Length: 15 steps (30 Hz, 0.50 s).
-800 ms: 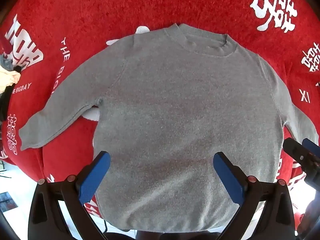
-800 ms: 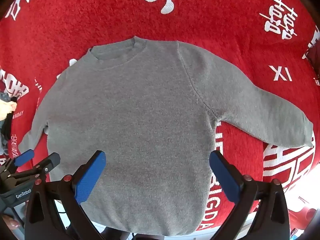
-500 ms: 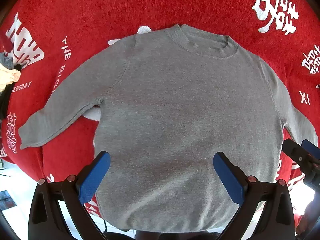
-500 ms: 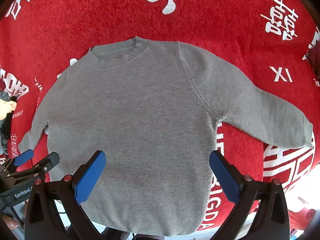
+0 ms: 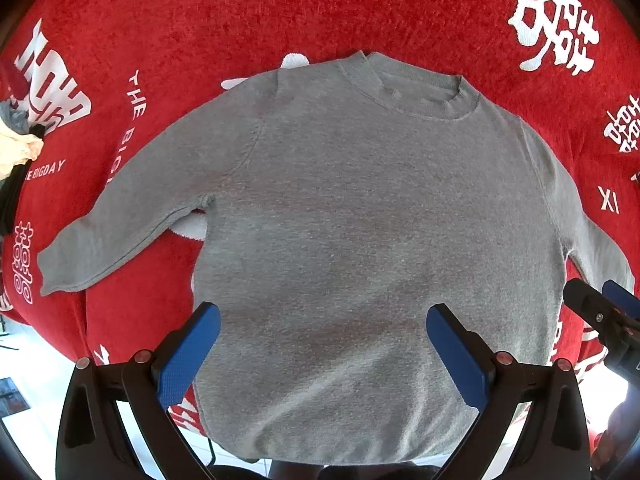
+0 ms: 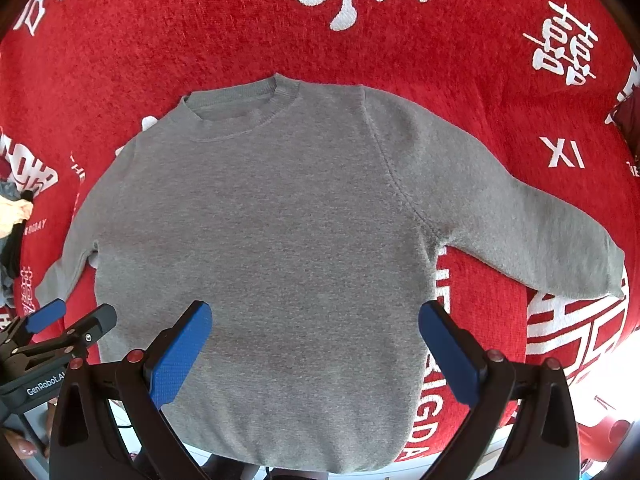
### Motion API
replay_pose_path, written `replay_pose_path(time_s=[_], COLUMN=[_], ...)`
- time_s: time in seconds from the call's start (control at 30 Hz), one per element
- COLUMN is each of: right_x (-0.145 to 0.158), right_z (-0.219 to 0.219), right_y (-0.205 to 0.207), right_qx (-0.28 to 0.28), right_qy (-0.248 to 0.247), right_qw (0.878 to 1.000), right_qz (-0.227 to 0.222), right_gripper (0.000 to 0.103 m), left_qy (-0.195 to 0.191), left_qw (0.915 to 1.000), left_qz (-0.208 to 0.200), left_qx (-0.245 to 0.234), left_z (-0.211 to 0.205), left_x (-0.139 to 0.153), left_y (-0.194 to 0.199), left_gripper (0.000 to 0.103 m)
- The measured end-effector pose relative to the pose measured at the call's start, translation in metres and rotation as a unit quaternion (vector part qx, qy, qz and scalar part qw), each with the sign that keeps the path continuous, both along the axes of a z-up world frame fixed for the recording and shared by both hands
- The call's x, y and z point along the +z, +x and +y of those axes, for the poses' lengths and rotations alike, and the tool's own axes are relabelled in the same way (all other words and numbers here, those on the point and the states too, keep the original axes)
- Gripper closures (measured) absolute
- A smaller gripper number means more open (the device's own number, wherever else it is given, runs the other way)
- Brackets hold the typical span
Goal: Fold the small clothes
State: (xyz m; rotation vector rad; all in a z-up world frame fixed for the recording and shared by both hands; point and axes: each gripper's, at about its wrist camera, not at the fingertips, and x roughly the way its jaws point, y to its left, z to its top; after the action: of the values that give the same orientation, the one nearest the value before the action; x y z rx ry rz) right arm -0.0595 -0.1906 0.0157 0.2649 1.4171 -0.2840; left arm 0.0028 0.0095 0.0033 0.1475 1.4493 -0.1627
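Sweater (image 5: 360,232) flat on red cloth (image 5: 240,20); left gripper (image 5: 320,344) & right gripper (image 6: 316,340) both spread, empty. Pinch 1 sleeve cuff each, fold inward evenly.

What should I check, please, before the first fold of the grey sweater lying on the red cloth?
1. The grey knitted sweater lies flat, front up, collar away from the grippers: ok.
2. Both sleeves are spread out to the sides, the left sleeve and the right sleeve: ok.
3. The left gripper is open and holds nothing: ok.
4. The right gripper is open and holds nothing: ok.
5. The red cloth with white print has free room around the sweater: ok, though a small pile of other clothes sits at the far left edge.
6. The bottom hem is straight: cannot tell, it is partly hidden at the picture edge.
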Motion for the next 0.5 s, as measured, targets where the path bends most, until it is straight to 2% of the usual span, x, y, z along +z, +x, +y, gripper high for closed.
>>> replay_pose_path(time_s=[0.37,0.5], right_x=[-0.0014,-0.0023], right_z=[0.0021,0.0024], right_y=[0.0017,0.0033], right_qx=[0.0,0.001], right_qy=[0.0,0.0], right_qw=[1.0,1.0], right_qz=[0.001,0.002], right_gripper=[0.0,0.0], left_qy=[0.013,0.007], left_qw=[0.9999,1.0], left_qz=[0.009,0.003], left_qx=[0.001,0.003], left_z=[0.0033,0.0056], left_x=[-0.0011,-0.0011], left_y=[0.0005,0.0023], left_gripper=[0.0,0.0])
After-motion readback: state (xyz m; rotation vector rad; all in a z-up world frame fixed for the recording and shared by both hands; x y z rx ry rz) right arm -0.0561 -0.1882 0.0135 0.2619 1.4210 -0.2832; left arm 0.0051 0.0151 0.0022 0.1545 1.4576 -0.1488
